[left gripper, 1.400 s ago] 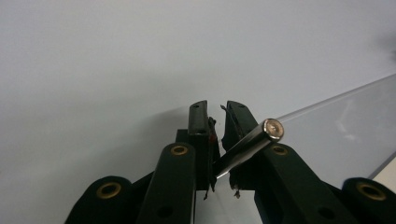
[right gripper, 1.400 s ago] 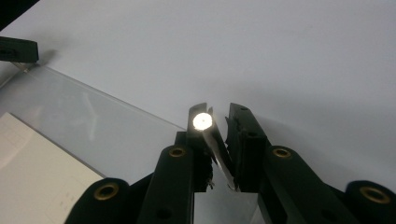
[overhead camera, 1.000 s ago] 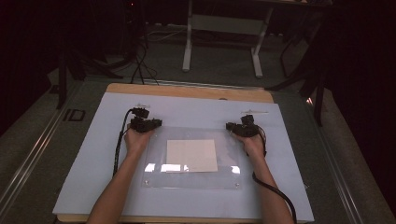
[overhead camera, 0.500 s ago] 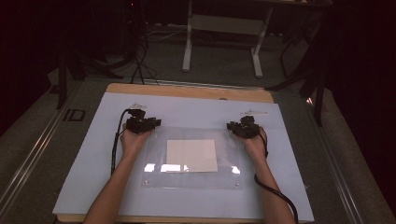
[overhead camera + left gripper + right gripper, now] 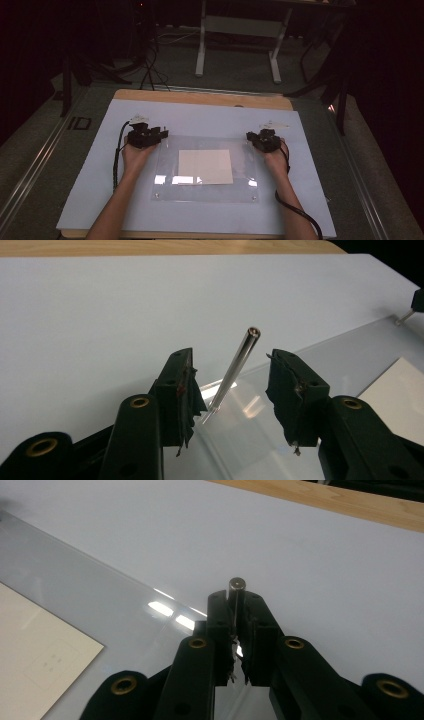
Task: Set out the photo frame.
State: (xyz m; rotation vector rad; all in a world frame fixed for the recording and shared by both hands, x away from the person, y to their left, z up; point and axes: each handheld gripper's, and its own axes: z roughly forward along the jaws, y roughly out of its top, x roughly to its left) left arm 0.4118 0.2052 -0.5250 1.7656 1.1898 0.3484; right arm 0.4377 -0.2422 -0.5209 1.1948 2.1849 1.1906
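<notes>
A clear acrylic sheet (image 5: 205, 170) lies on the white board, with a cream paper sheet (image 5: 205, 166) under its middle. My left gripper (image 5: 161, 134) sits at the sheet's far left corner. Its jaws stand open around a thin metal pin (image 5: 234, 367) that rises tilted from the corner of the acrylic sheet (image 5: 260, 440); the pin touches neither pad. My right gripper (image 5: 251, 136) is at the far right corner. Its jaws are shut on a second metal pin (image 5: 236, 591) standing at the sheet's edge (image 5: 100, 605). The cream paper (image 5: 40, 655) shows at left.
The white board (image 5: 100, 165) covers a wooden table whose bare far strip (image 5: 200, 97) shows behind it. Cables trail from both grippers along the person's forearms. Beyond the table are a desk frame (image 5: 240, 45) and dark floor.
The left gripper has drifted slightly toward the person and the sheet's corner; the right gripper has stayed at its corner.
</notes>
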